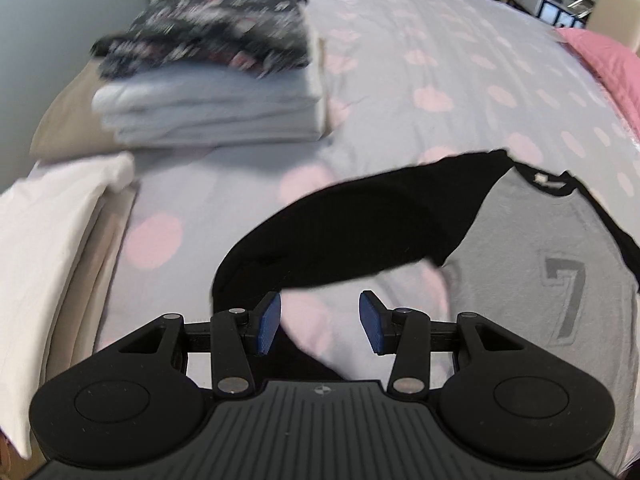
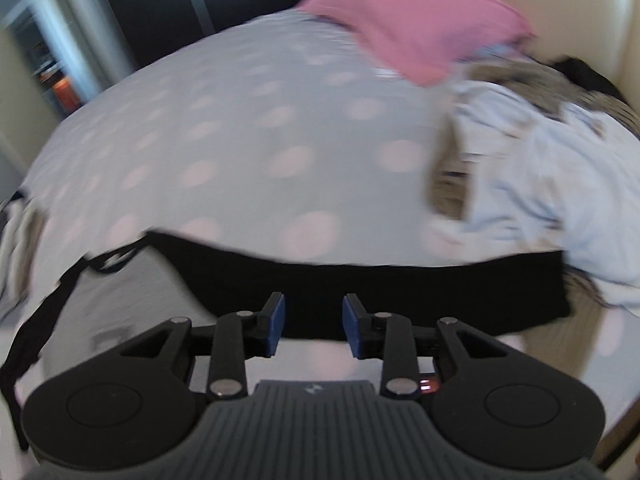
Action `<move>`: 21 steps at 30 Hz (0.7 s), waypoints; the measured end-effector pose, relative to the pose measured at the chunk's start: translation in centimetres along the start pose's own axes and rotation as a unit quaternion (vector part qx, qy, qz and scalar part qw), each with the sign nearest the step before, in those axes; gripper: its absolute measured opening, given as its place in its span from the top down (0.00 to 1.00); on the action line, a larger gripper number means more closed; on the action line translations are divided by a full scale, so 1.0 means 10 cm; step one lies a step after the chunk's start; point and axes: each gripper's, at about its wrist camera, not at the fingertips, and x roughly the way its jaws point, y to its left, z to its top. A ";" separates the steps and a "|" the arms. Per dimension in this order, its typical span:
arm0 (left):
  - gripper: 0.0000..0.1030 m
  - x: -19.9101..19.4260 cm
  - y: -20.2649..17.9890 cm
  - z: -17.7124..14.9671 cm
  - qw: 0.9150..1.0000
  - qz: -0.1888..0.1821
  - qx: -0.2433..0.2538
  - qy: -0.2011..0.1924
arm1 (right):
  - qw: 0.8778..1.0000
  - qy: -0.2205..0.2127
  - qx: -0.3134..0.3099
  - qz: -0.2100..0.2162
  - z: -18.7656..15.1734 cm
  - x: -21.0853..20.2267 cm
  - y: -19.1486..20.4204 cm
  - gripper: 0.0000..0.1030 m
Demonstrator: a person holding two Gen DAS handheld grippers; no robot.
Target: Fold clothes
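A grey raglan T-shirt (image 1: 532,256) with black sleeves and a number 7 lies flat on the bed. Its black left sleeve (image 1: 352,228) stretches out toward my left gripper (image 1: 320,326), which is open and empty just in front of the sleeve's cuff. In the right wrist view the shirt's grey body (image 2: 132,304) is at lower left and its other black sleeve (image 2: 420,292) runs across the middle. My right gripper (image 2: 314,326) is open and empty, hovering over that sleeve's near edge.
A stack of folded clothes (image 1: 208,84) sits at the bed's far left, with a white pillow (image 1: 48,240) beside it. A pink pillow (image 2: 416,28) and a pile of unfolded clothes (image 2: 552,168) lie on the right. The bedspread (image 2: 240,140) has pink dots.
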 end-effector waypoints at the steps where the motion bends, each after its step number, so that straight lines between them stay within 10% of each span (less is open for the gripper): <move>1: 0.58 0.04 0.05 -0.04 1.000 0.008 -0.006 0.010 | 1.000 -0.001 -0.012 0.011 -0.06 0.00 0.12 0.64; 16: 0.59 0.59 0.45 -0.53 0.984 -0.009 -0.127 0.128 | 0.989 0.059 -0.116 0.069 -0.75 0.25 0.83 0.62; 21: 0.97 0.62 0.32 -0.58 0.988 0.009 -0.090 0.124 | 0.989 0.057 -0.114 0.071 -0.75 0.23 0.84 0.61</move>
